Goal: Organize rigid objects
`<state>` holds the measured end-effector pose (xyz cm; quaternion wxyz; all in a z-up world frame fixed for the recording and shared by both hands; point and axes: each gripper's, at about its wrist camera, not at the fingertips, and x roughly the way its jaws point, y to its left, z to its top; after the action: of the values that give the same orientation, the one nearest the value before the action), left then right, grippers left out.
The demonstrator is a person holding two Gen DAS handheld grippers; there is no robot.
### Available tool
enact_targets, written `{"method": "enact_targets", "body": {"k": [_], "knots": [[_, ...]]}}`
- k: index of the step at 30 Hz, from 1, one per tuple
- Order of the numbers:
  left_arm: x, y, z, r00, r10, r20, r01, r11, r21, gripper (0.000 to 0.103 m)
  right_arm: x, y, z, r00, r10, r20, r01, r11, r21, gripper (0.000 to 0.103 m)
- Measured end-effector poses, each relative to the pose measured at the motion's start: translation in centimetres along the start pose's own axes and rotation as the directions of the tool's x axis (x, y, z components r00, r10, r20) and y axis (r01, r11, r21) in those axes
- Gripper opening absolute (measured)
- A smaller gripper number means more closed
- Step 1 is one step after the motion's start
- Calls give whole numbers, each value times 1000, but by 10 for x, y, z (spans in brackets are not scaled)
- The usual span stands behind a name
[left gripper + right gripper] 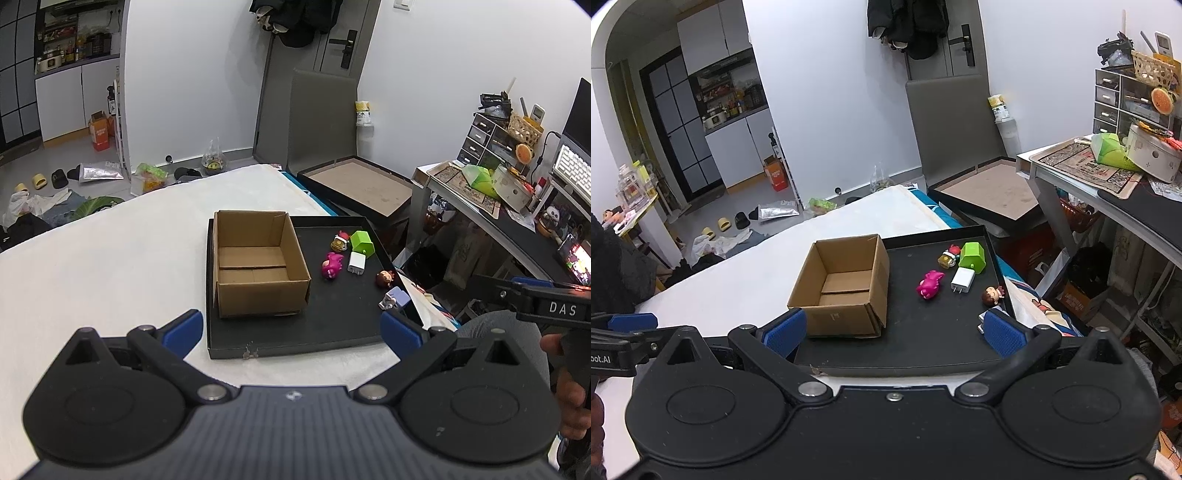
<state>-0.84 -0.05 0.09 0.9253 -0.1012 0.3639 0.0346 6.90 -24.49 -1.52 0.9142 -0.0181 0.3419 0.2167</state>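
An empty cardboard box (pixel 258 262) (pixel 842 284) stands on the left part of a black tray (pixel 332 325) (pixel 923 343). To its right on the tray lie a pink toy (pixel 331 266) (pixel 929 283), a white charger (pixel 356 263) (pixel 963 280), a green block (pixel 362 242) (pixel 973 256), a small yellow figure with a red hat (pixel 340 242) (pixel 948 256), a brown-haired doll head (pixel 385 278) (pixel 993 294) and a lilac-and-white toy (pixel 394 298). My left gripper (pixel 291 328) and my right gripper (pixel 894 330) both hover open at the tray's near edge, holding nothing.
The tray rests on a white table (pixel 110 258) (pixel 738 280). The other gripper's black body (pixel 546 304) (pixel 617 350) shows at each view's edge, held by a hand (pixel 565 391). A cluttered desk (pixel 498 206) (pixel 1108 177) and a framed board (pixel 362 188) stand at the right.
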Motion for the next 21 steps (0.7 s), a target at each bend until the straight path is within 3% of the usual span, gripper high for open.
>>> {"method": "enact_targets", "body": {"k": [21], "knots": [[0, -4, -2, 1000, -5, -4, 5, 1000, 11, 102, 0, -1, -2, 1000, -11, 0, 11, 1000, 6, 103]]}}
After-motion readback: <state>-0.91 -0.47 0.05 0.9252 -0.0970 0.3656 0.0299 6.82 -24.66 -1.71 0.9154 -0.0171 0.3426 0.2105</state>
